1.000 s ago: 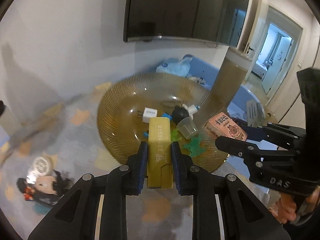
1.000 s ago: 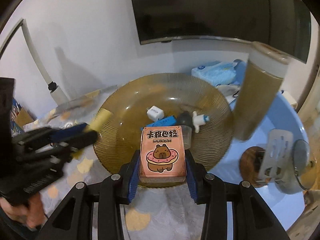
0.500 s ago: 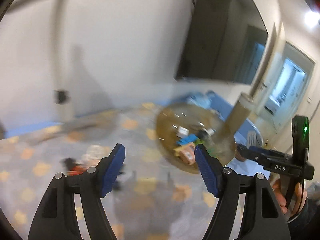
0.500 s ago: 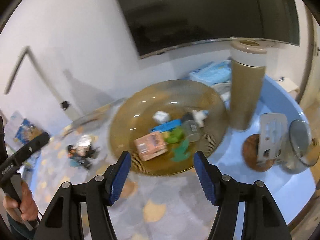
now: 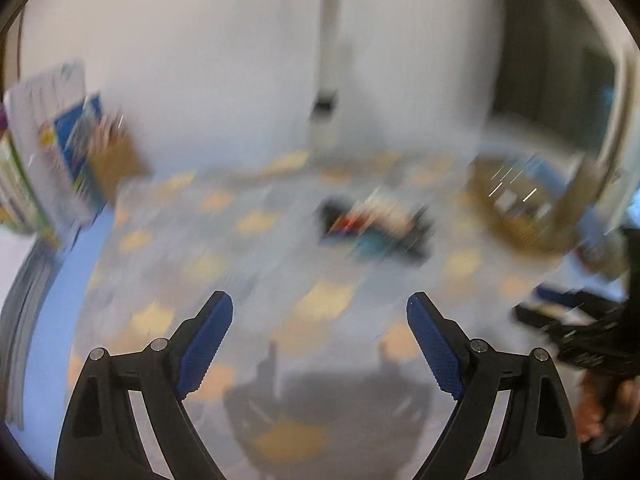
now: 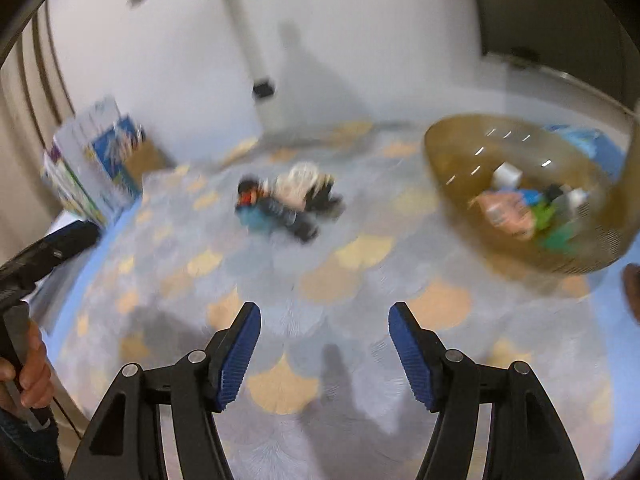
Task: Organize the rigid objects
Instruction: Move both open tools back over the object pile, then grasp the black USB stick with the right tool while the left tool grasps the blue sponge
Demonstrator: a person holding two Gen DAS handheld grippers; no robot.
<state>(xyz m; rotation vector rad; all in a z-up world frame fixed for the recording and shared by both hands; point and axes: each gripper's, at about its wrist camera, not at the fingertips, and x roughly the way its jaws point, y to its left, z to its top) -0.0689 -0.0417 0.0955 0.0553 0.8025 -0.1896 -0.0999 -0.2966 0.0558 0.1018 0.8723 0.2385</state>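
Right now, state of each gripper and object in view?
left gripper: open, nothing between the jaws, which have just been opening.
right gripper: open, empty.
amber bowl: upright on the mat, holding a pink box and other small items, blurred.
cartoon toy: lying loose on the mat, outside the bowl.
books: standing against the wall at the mat's far left.

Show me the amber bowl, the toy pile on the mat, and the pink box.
amber bowl [image 6: 452, 148]: right wrist view, bare near rim.
toy pile [image 6: 288, 204]: right wrist view, blurred middle.
pink box [image 6: 506, 210]: right wrist view, top face, inside the bowl.
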